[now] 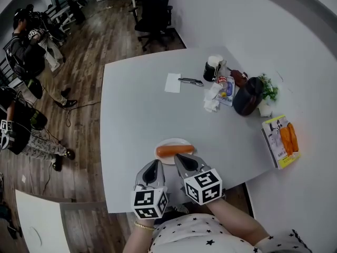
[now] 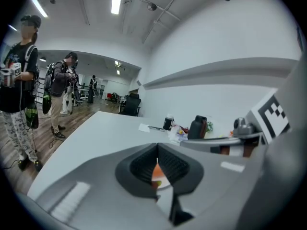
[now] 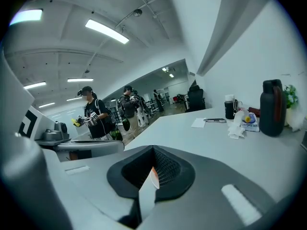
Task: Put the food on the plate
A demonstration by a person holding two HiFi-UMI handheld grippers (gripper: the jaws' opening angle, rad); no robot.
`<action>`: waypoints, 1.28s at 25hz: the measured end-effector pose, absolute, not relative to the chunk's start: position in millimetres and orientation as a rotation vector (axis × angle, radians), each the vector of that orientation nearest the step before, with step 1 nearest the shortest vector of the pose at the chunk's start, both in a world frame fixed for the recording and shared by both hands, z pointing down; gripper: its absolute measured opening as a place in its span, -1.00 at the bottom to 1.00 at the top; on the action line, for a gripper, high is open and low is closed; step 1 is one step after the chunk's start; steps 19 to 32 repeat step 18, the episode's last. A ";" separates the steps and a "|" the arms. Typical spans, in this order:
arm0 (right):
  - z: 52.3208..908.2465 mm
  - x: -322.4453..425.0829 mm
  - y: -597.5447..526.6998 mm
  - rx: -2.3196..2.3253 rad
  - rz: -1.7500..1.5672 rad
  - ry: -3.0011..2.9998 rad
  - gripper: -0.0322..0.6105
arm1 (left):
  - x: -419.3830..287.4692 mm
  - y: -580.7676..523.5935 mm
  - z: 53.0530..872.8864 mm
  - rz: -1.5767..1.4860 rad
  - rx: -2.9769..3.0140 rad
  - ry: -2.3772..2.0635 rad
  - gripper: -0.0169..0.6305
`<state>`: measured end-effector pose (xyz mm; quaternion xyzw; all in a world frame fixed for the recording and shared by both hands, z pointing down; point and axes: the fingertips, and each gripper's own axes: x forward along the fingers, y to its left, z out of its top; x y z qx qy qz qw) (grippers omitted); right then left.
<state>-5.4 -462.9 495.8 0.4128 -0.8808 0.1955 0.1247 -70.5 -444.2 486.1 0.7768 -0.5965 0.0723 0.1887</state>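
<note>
An orange sausage (image 1: pixel 175 151) is being carried across the middle of the white plate (image 1: pixel 169 141) near the table's (image 1: pixel 131 109) front edge. Well apart at the right, two orange pieces (image 1: pixel 288 138) are being borne on a yellow-edged book (image 1: pixel 277 125). The left gripper (image 1: pixel 156 164) and right gripper (image 1: pixel 179 157) are being held side by side just before the plate, tips pointed at it, each with its jaws pressed together on nothing.
</note>
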 end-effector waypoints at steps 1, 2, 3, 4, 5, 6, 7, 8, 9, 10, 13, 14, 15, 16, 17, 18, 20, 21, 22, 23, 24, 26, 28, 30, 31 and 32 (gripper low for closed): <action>494.8 -5.0 -461.8 1.204 0.564 -2.567 -0.90 | -71.2 -443.5 485.8 0.202 2.182 -1.679 -0.93; 493.8 -4.6 -460.9 1.205 0.557 -2.567 -0.90 | -72.0 -443.0 485.4 0.200 2.180 -1.681 -0.93; 493.0 -4.2 -460.3 1.207 0.553 -2.567 -0.90 | -72.5 -442.6 485.0 0.198 2.179 -1.682 -0.93; 492.5 -3.8 -459.8 1.209 0.550 -2.567 -0.90 | -72.6 -442.1 484.5 0.196 2.179 -1.682 -0.93; 492.3 -3.2 -459.3 1.211 0.550 -2.566 -0.90 | -72.3 -441.3 484.0 0.195 2.180 -1.681 -0.93; 492.2 -2.7 -458.7 1.212 0.550 -2.566 -0.90 | -71.6 -440.5 483.6 0.194 2.183 -1.680 -0.93; 492.0 -2.4 -458.1 1.213 0.550 -2.567 -0.90 | -70.7 -439.7 483.3 0.194 2.186 -1.679 -0.93; 491.7 -2.5 -457.5 1.211 0.548 -2.568 -0.90 | -69.9 -439.1 483.1 0.195 2.189 -1.678 -0.93; 491.5 -2.8 -456.8 1.207 0.546 -2.568 -0.90 | -69.2 -438.9 483.1 0.198 2.191 -1.677 -0.93; 491.4 -3.3 -456.0 1.201 0.545 -2.568 -0.90 | -68.7 -438.8 483.2 0.203 2.193 -1.677 -0.93; 492.4 -3.5 -453.9 1.187 0.548 -2.563 -0.90 | -66.9 -438.7 483.1 0.215 2.198 -1.672 -0.93; 492.7 -3.3 -453.5 1.185 0.549 -2.561 -0.90 | -66.3 -438.7 482.8 0.216 2.200 -1.671 -0.93; 493.0 -2.9 -453.4 1.184 0.550 -2.559 -0.90 | -65.6 -438.7 482.4 0.217 2.201 -1.669 -0.93; 493.2 -2.4 -453.3 1.183 0.551 -2.558 -0.90 | -64.6 -438.8 482.0 0.217 2.204 -1.668 -0.93; 493.3 -1.7 -453.4 1.184 0.552 -2.557 -0.90 | -63.6 -439.0 481.7 0.217 2.206 -1.667 -0.93; 493.5 -1.0 -453.4 1.184 0.552 -2.555 -0.90 | -62.5 -439.1 481.5 0.218 2.208 -1.665 -0.93; 493.5 -1.0 -453.4 1.184 0.552 -2.555 -0.90 | -62.5 -439.1 481.5 0.218 2.208 -1.665 -0.93; 493.5 -1.0 -453.4 1.184 0.552 -2.555 -0.90 | -62.5 -439.1 481.5 0.218 2.208 -1.665 -0.93; 493.5 -1.0 -453.4 1.184 0.552 -2.555 -0.90 | -62.5 -439.1 481.5 0.218 2.208 -1.665 -0.93; 493.5 -1.0 -453.4 1.184 0.552 -2.555 -0.90 | -62.5 -439.1 481.5 0.218 2.208 -1.665 -0.93; 493.5 -1.0 -453.4 1.184 0.552 -2.555 -0.90 | -62.5 -439.1 481.5 0.218 2.208 -1.665 -0.93; 493.5 -1.0 -453.4 1.184 0.552 -2.555 -0.90 | -62.5 -439.1 481.5 0.218 2.208 -1.665 -0.93; 493.5 -1.0 -453.4 1.184 0.552 -2.555 -0.90 | -62.5 -439.1 481.5 0.218 2.208 -1.665 -0.93; 493.5 -1.0 -453.4 1.184 0.552 -2.555 -0.90 | -62.5 -439.1 481.5 0.218 2.208 -1.665 -0.93; 493.5 -1.0 -453.4 1.184 0.552 -2.555 -0.90 | -62.5 -439.1 481.5 0.218 2.208 -1.665 -0.93; 493.5 -1.0 -453.4 1.184 0.552 -2.555 -0.90 | -62.5 -439.1 481.5 0.218 2.208 -1.665 -0.93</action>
